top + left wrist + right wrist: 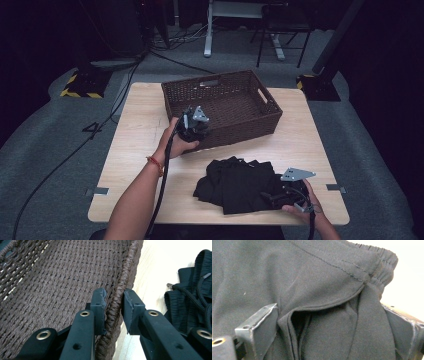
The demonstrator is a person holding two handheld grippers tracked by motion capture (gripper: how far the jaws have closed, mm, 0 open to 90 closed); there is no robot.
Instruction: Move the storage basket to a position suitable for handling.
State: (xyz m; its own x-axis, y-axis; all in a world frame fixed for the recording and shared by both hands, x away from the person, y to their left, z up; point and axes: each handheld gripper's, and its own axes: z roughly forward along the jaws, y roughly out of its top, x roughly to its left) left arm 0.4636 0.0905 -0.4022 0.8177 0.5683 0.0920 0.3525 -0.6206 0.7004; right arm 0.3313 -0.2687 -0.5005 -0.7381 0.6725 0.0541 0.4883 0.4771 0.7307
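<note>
A brown wicker basket (225,102) stands on the far half of the wooden table (140,130). My left gripper (196,129) is at its front-left wall. In the left gripper view the jaws (113,308) straddle the braided rim (117,300), one pad inside and one outside, closed against it. A crumpled black garment (237,185) with an elastic waistband and drawstring lies near the table's front edge. My right gripper (272,196) is at its right side. Its jaws (332,335) stand wide apart with folds of the black cloth (299,277) bunched between them.
The basket (62,277) looks empty inside. The garment (192,295) lies just to the right of the left gripper on the pale tabletop (155,270). A black cable trails from each gripper. Beyond the table are grey floor, desk legs and a chair.
</note>
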